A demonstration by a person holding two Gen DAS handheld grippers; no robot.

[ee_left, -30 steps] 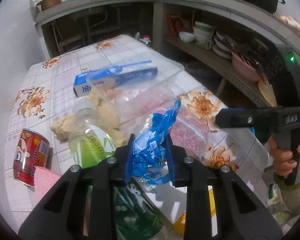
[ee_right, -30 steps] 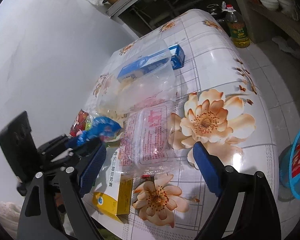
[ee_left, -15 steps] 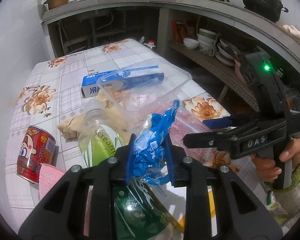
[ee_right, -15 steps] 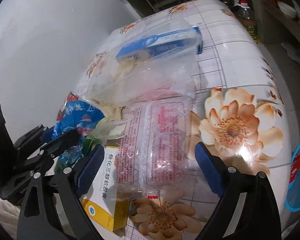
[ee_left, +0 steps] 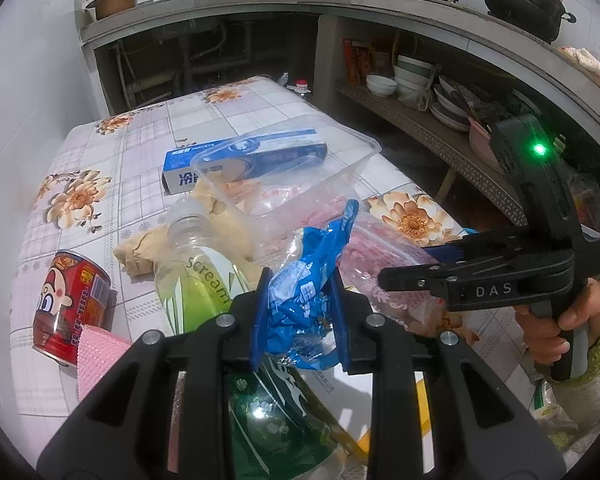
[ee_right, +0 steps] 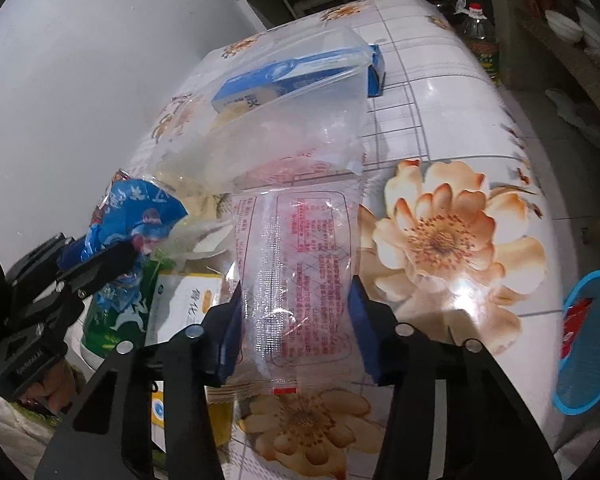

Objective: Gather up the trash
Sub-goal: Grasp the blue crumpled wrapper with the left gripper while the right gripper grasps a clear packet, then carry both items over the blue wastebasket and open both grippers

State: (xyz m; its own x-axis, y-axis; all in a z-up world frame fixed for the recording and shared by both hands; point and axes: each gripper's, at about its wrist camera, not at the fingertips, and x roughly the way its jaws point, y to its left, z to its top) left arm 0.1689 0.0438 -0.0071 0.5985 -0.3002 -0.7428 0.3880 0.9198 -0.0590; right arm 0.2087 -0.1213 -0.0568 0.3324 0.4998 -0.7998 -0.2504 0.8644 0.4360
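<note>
While the left gripper stays clamped on a crumpled blue wrapper, its view shows the right gripper reaching in from the right over the clear packet. Nearby on the floral table lie a plastic bottle, a red can and a clear tub.

From the right wrist, the jaws have just been closing around that packet, which lies between them, its long axis running straight away from the gripper. The pads look pressed against its thin, glossy, red-printed film, flat and limp. A blue basket sits off the table's right edge.
</note>
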